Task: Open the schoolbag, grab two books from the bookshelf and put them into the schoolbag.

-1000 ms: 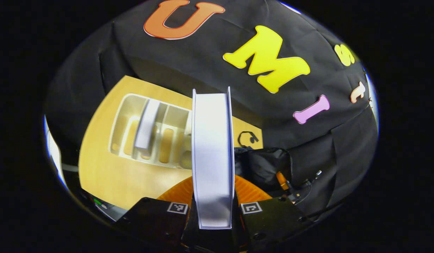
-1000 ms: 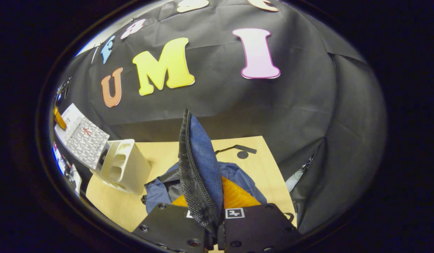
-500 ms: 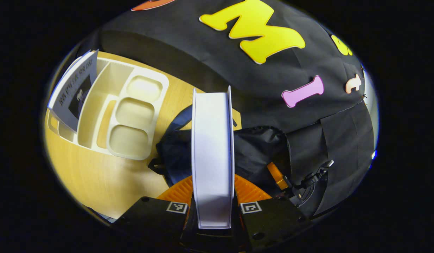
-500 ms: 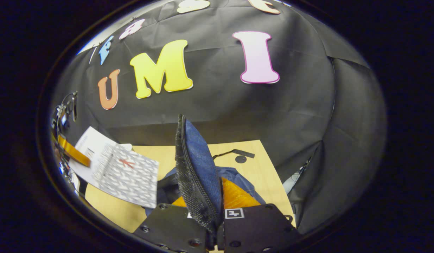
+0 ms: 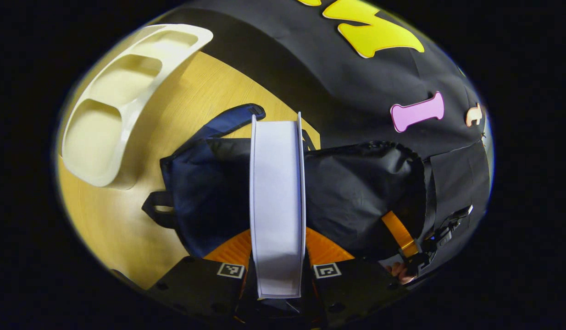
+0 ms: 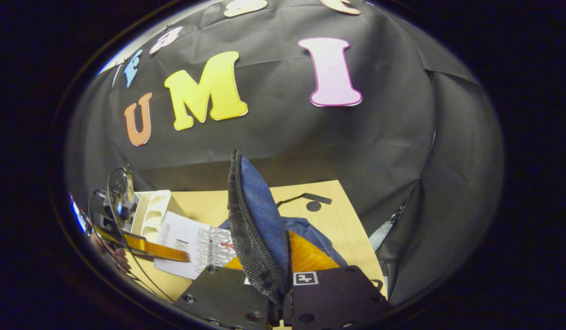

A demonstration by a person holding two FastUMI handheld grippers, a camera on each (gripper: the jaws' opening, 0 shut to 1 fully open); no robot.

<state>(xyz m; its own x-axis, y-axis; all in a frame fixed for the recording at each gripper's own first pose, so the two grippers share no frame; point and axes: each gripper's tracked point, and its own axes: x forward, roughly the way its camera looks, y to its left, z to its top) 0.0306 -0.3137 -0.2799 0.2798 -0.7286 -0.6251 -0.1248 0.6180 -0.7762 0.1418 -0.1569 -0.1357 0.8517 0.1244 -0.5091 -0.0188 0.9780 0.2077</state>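
My left gripper [image 5: 277,243] is shut on a book [image 5: 276,192], seen edge-on with its white pages facing the camera. Under it lies the dark blue schoolbag [image 5: 205,183], its black flap [image 5: 356,192] lifted to the right by the right gripper [image 5: 413,250]. In the right gripper view, my right gripper [image 6: 271,268] is shut on the bag's blue flap [image 6: 258,215] with its mesh edge, held upright. The left gripper [image 6: 143,245] enters low on the left, holding the patterned book [image 6: 198,245] flat beside the bag [image 6: 313,231].
The cream bookshelf [image 5: 122,96] stands on the wooden table [image 5: 127,229] left of the bag, also the bookshelf [image 6: 150,213] behind the book. A small black strap with a disc [image 6: 310,202] lies at the table's far edge. Black cloth walls close in behind.
My left gripper has carried the book away from the bookshelf, down and over the schoolbag. The right gripper has kept the flap lifted in place.
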